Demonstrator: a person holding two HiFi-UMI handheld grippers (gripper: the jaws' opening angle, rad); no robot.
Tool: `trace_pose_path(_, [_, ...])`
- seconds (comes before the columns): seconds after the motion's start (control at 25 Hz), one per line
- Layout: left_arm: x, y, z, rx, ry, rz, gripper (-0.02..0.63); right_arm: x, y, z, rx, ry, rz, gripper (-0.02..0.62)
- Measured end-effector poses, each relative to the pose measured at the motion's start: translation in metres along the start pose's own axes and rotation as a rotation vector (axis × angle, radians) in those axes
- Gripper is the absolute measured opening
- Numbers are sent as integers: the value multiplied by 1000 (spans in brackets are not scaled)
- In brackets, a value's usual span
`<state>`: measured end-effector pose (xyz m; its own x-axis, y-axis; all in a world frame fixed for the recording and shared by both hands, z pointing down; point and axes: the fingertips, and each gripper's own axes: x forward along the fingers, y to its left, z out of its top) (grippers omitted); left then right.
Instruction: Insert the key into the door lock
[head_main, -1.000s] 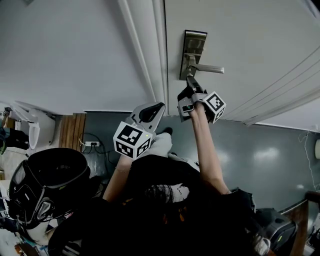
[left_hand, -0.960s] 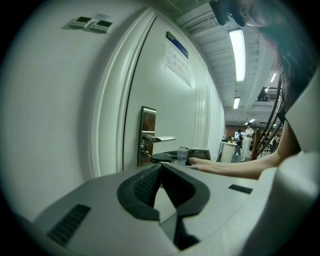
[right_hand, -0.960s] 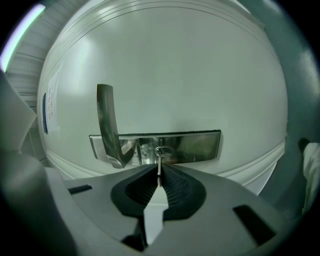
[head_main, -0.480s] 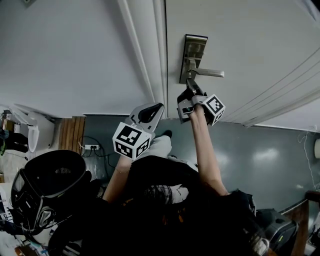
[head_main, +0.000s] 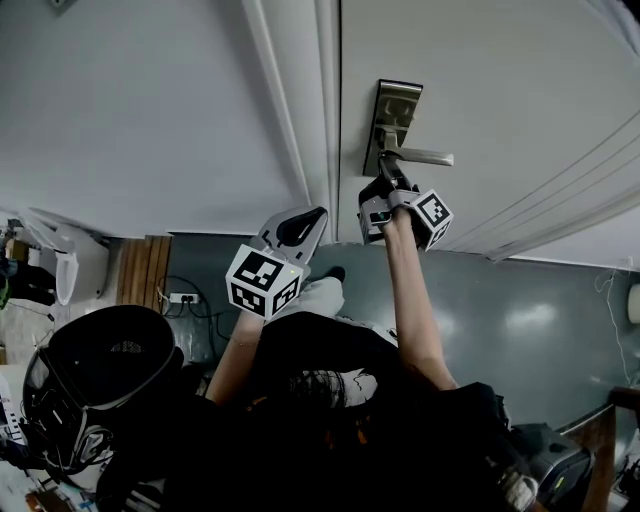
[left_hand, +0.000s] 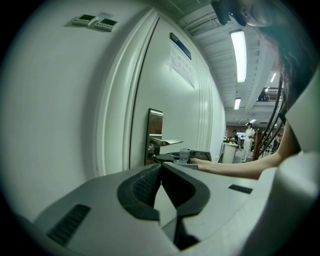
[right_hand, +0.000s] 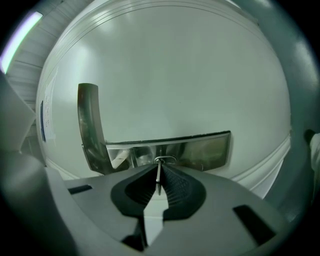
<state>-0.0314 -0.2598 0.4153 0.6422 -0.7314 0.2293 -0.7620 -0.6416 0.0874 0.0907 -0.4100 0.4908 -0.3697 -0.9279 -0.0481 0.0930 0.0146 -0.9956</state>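
Large workshop-like hall, ceiling strip lights (left_hand: 239, 55), white door (head_main: 500, 60), grey floor (head_main: 540, 300), wall control panels (left_hand: 95, 22)

Lever (head_main: 420, 156): juts from lock plate (head_main: 396, 102), crossing just ahead of the right tool (head_main: 386, 178), which is closed on the key (right_hand: 158, 180).
Frame (head_main: 300, 120): raised moulding just left of the plate.
Door (head_main: 520, 80) right of the lever: bare face.
Left tool (head_main: 312, 216): apart from the frame, room around it.

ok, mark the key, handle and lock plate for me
key (right_hand: 158, 179): right gripper view, thin edge pinched between the jaws.
handle (head_main: 425, 157): head view, middle of the lever.
lock plate (head_main: 399, 98): head view, upper part above the lever.
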Motion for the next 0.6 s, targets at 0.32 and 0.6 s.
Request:
trace_pose_path(0.32, [5,3,2,1,-1,-6,12,2,-4,9,-66,-13,-8,21])
trace_pose_path(0.6, [2,-3,-2,-9,2,-4,12,-25,0,5,-140,27,-30,32])
